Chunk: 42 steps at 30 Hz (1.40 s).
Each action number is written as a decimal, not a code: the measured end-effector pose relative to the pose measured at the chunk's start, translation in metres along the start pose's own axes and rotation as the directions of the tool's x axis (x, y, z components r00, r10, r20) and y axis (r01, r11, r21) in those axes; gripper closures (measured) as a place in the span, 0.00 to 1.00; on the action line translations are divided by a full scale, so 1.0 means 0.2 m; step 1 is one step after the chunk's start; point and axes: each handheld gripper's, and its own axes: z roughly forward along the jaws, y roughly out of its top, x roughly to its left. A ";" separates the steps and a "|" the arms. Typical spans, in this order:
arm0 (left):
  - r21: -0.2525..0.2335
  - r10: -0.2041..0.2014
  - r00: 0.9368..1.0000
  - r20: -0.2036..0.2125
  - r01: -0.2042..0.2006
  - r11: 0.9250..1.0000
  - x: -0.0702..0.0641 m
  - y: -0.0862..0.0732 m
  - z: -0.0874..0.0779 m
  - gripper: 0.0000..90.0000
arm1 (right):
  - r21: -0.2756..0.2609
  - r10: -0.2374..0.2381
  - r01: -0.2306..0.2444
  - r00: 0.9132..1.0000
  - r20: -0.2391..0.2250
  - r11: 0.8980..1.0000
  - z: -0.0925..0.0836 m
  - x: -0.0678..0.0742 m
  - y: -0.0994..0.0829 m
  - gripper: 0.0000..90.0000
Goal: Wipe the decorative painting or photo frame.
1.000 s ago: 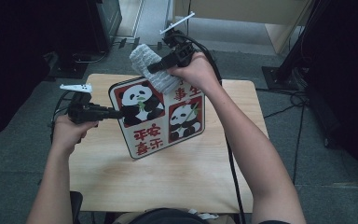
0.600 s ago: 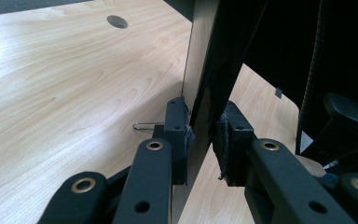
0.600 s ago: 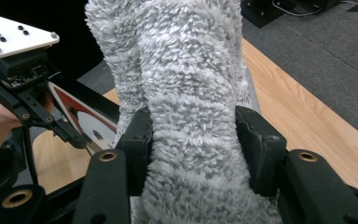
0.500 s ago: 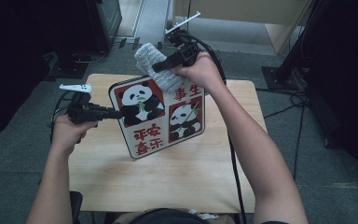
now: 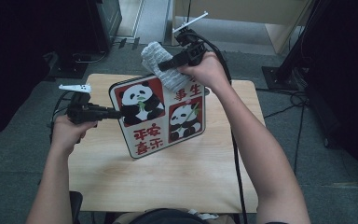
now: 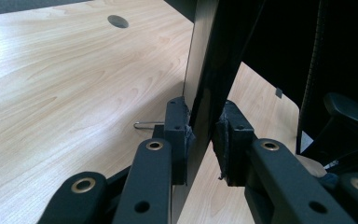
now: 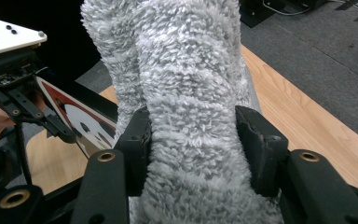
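A picture board point(image 5: 161, 116) with two pandas and red characters stands tilted on the wooden table point(image 5: 168, 182). My left gripper point(image 5: 116, 113) is shut on its left edge; in the left gripper view the pads point(image 6: 179, 126) pinch the thin board point(image 6: 205, 70). My right gripper point(image 5: 161, 67) holds a fluffy grey cloth point(image 5: 156, 53) against the board's top edge. Its jaws have just been opening a little, but the cloth point(image 7: 186, 70) is still squeezed between the pads point(image 7: 256, 140). The right gripper view also shows the left gripper point(image 7: 65, 133) on the board point(image 7: 86, 123).
The table has a round cable hole point(image 6: 117, 21). Behind it on the grey floor are a dark cabinet point(image 5: 105, 18), a wooden unit point(image 5: 242, 14) and a black stand base point(image 5: 279, 77). A dark chair point(image 6: 349, 112) is beside the table.
The right hand and the cloth have shifted slightly up and away along the board's top edge. The left hand and the board have stayed put.
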 end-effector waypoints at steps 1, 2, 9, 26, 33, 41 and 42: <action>-0.001 -0.002 1.000 0.000 0.002 1.000 0.00 0.00 0.00 0.85 | 0.001 0.005 -0.005 1.000 0.001 1.000 0.00 0.00 0.00 0.57; -0.001 -0.002 1.000 0.000 0.002 1.000 0.00 0.00 0.00 0.85 | 0.000 0.006 -0.006 1.000 0.005 1.000 -0.01 -0.01 0.00 0.57; -0.007 -0.004 1.000 0.002 0.004 1.000 0.00 0.00 0.00 0.85 | -0.003 0.009 -0.009 1.000 0.018 1.000 -0.03 -0.02 -0.02 0.57; -0.004 0.000 1.000 -0.002 0.000 1.000 0.00 0.00 0.00 0.85 | -0.003 0.026 -0.026 0.999 0.043 1.000 -0.09 -0.08 -0.04 0.57; -0.001 0.001 1.000 -0.002 -0.001 1.000 0.00 0.00 0.00 0.85 | -0.002 0.044 -0.044 0.998 0.052 0.999 -0.11 -0.12 -0.05 0.57; 0.001 0.001 1.000 -0.004 -0.001 1.000 0.00 0.00 0.00 0.85 | -0.005 0.066 -0.066 0.995 0.070 0.998 -0.15 -0.16 -0.06 0.59; 0.001 0.001 1.000 -0.004 -0.001 1.000 0.00 0.00 0.00 0.85 | -0.007 0.067 -0.067 0.995 0.070 0.998 -0.15 -0.16 -0.06 0.59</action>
